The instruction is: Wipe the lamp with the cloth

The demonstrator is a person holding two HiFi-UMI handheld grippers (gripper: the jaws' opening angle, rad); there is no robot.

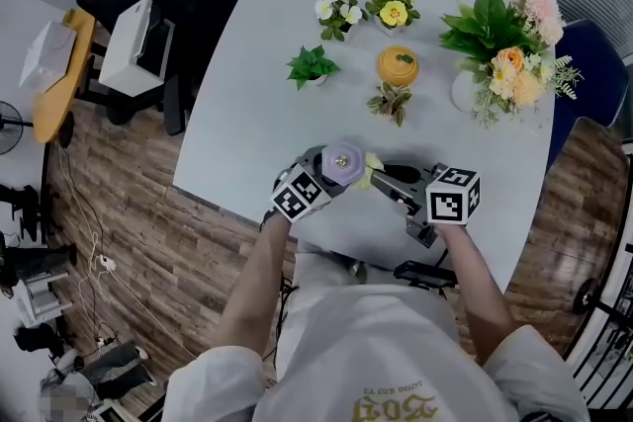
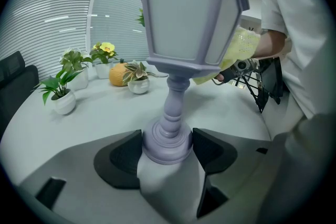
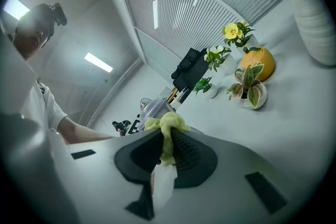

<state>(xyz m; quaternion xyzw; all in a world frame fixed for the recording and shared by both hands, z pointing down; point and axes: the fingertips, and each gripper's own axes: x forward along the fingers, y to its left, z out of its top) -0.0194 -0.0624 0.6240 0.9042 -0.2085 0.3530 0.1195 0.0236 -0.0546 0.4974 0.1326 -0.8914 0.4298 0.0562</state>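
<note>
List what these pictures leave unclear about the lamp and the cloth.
- Top of the lamp: cut off by the upper edge, left gripper view.
- Whether the cloth touches it: hidden behind the lamp head, left gripper view.
- Lamp base, head view: hidden under its own top.
- Lamp, right gripper view: mostly hidden behind the cloth.
</note>
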